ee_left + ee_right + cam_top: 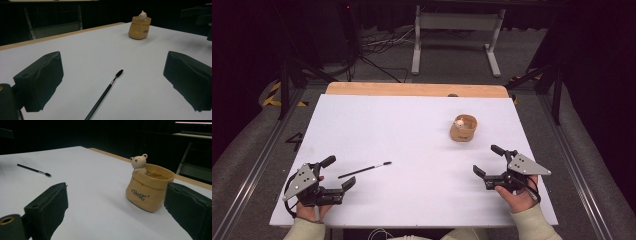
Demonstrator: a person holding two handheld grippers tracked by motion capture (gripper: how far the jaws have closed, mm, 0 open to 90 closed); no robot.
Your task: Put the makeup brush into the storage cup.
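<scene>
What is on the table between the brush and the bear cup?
Nothing: in the high view, the stretch of white table between the brush and the bear cup is bare.

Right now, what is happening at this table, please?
A person sits at a white table with a two-jaw gripper in each hand. Both the left gripper and the right gripper are open and hold nothing. A thin black brush lies flat in front of the left one. A small yellow bag-shaped pot with a bear figure stands beyond the right one, untouched.

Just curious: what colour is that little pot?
Yellow-tan pot, with a cream bear on its rim; clearest in the right gripper view.
</scene>
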